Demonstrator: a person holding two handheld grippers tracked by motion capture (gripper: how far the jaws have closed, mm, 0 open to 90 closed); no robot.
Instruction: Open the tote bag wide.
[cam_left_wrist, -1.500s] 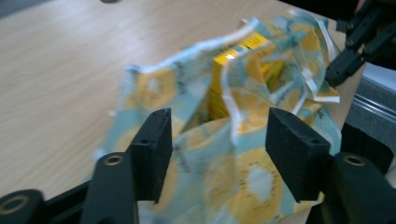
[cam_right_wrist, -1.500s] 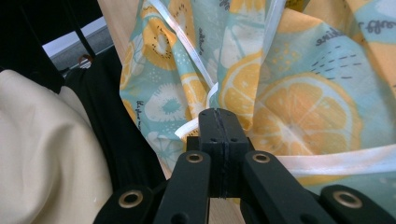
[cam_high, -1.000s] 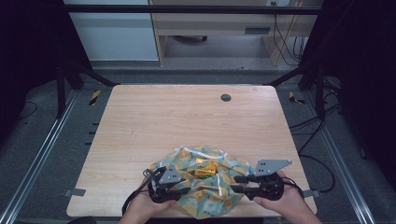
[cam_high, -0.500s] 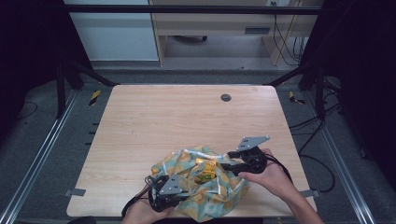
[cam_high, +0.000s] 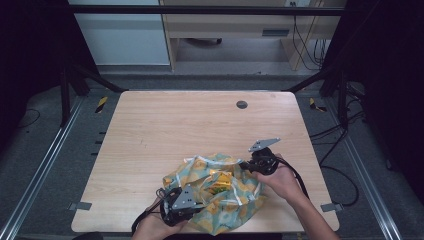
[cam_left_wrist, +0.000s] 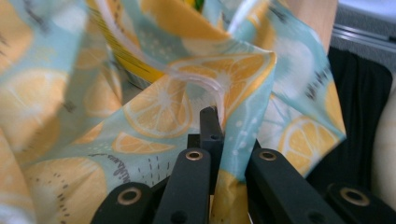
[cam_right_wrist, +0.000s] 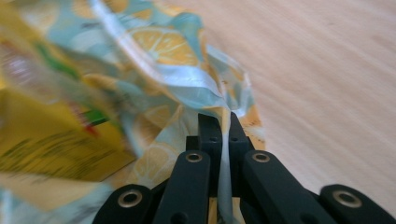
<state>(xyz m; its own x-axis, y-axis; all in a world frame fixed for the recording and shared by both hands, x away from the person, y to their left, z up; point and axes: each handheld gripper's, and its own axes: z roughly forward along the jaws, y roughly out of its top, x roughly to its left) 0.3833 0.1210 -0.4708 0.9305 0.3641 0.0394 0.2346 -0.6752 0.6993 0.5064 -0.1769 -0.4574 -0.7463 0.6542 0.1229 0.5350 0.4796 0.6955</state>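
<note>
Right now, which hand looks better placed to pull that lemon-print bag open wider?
Probably the right. The right claw pinches the bag at its far edge with bare table beyond, so it has room to pull. The left claw pinches the near edge, close to the table's front.

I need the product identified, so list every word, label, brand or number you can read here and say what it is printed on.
None can be read.
Yellow package inside the lemon-print bag: dark printing and a red and green mark, too blurred to read.
Lemon-print bag: fruit pattern and small dashes, no words.
Left gripper and right gripper: no markings visible.
Table: no text.
</note>
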